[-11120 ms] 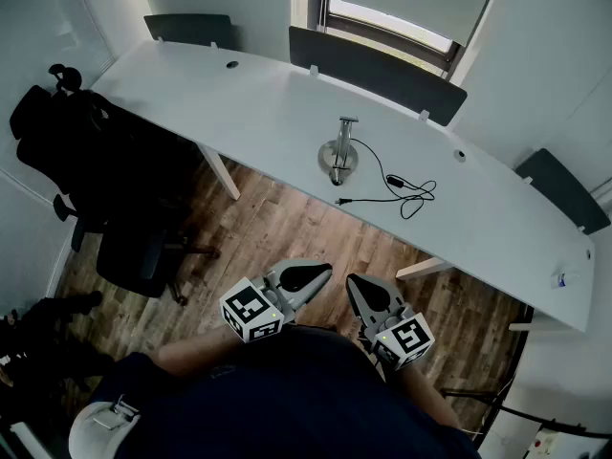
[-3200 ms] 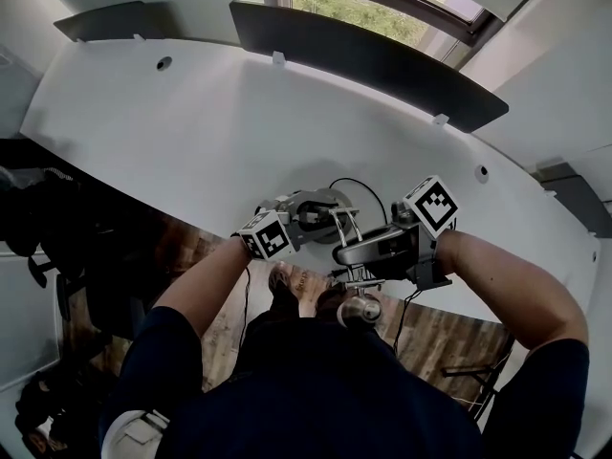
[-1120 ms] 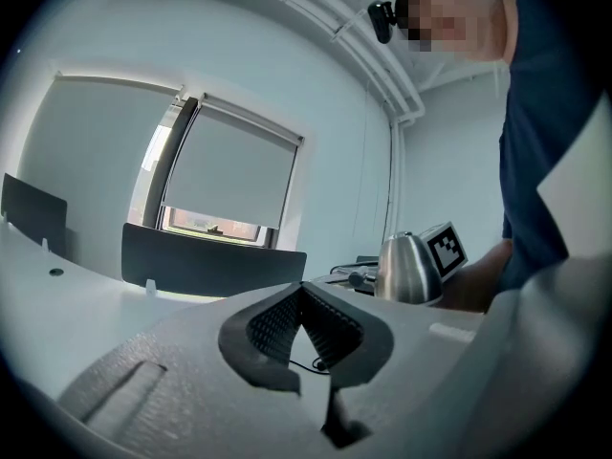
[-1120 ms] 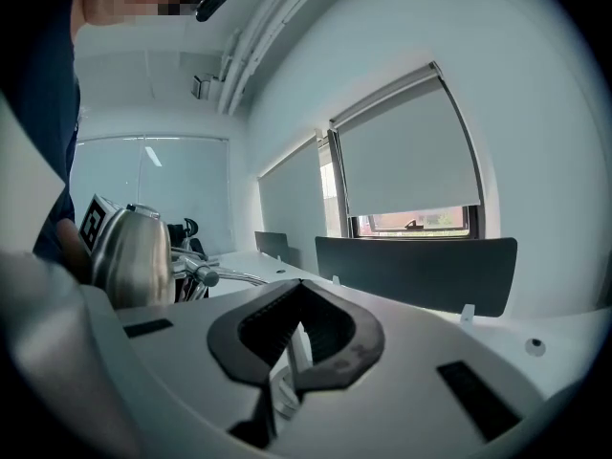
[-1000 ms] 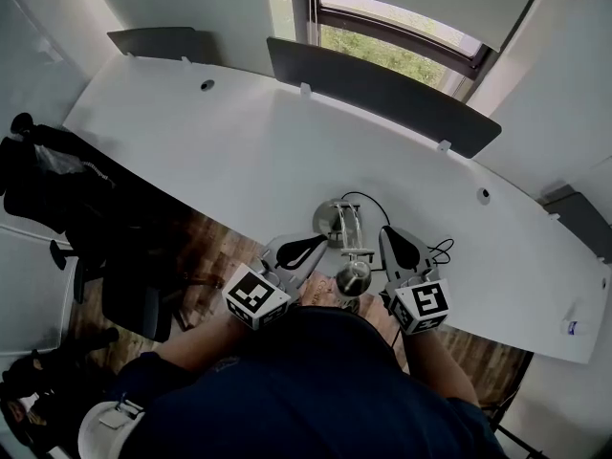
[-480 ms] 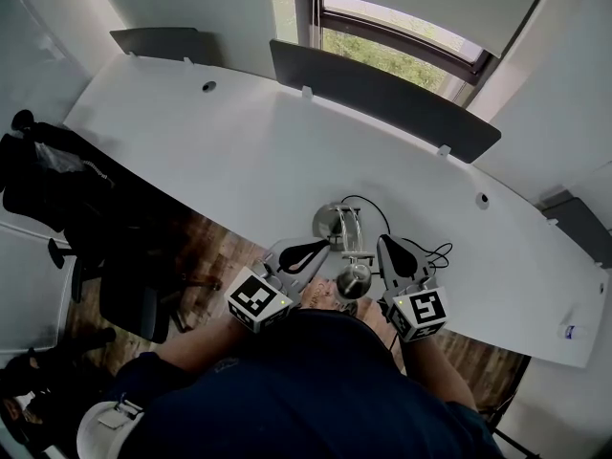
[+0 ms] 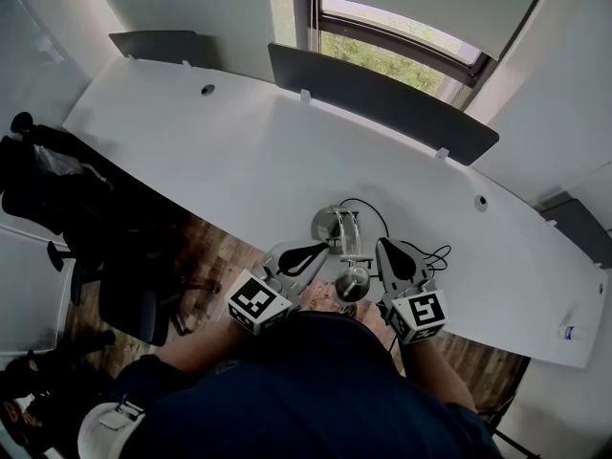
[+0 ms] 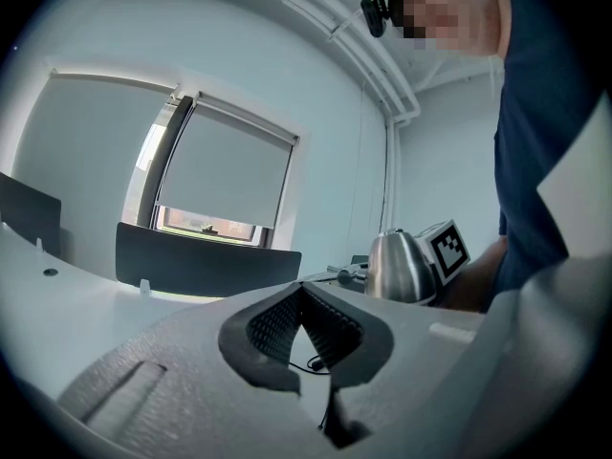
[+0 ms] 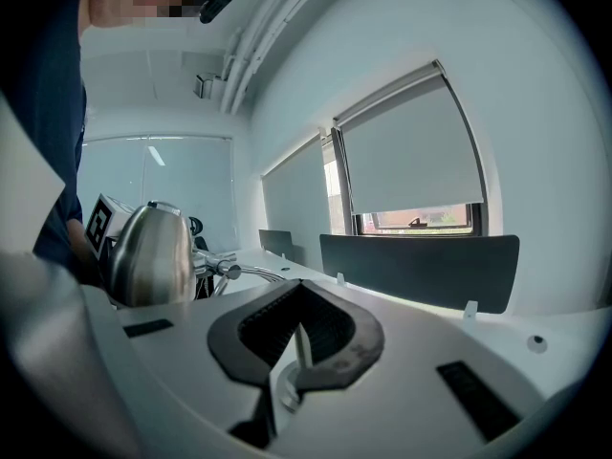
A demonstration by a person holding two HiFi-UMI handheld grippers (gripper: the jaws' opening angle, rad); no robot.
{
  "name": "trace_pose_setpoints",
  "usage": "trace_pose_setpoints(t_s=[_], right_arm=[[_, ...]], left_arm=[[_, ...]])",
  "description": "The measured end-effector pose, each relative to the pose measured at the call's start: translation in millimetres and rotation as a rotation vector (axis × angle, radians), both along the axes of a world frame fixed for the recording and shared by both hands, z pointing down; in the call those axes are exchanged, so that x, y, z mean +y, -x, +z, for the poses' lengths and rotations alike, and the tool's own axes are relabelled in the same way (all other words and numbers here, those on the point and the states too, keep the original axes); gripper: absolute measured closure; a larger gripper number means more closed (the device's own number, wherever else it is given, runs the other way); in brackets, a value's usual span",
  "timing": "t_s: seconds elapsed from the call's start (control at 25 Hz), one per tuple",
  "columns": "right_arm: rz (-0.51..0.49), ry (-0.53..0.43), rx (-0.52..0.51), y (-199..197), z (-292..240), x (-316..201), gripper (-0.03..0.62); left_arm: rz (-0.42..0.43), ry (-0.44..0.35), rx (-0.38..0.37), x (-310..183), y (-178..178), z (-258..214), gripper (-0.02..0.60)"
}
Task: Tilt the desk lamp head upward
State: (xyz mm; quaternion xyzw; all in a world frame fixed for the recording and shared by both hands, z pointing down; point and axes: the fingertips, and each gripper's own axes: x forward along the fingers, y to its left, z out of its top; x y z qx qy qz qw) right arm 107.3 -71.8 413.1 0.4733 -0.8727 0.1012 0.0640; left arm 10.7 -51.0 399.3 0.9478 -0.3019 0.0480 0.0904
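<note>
Both sets of jaws were clenched fully together, nothing between them. The left gripper (image 7: 308, 253) and right gripper (image 7: 387, 254) sat either side of the desk lamp head (image 7: 352, 280) (shiny metal dome), close but apart from it. The lamp's base (image 7: 327, 224) stood at the near edge of the white bench (image 7: 220, 151).

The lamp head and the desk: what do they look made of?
The lamp head looks like brushed metal, likely steel: silvery, with soft streaked reflections. The desk seems smooth white laminate or painted board, evenly matte; its core isn't visible.
</note>
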Motion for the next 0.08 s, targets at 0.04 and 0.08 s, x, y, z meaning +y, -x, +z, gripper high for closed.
trace_pose_setpoints(t_s=[0.04, 0.08], right_arm=[[0.000, 0.001, 0.000, 0.0, 0.2, -0.2, 0.585], [-0.001, 0.002, -0.001, 0.1, 0.4, -0.4, 0.585]], left_arm=[[-0.001, -0.001, 0.001, -0.4, 0.1, -0.2, 0.575], [-0.001, -0.001, 0.002, -0.9, 0.1, -0.4, 0.575]])
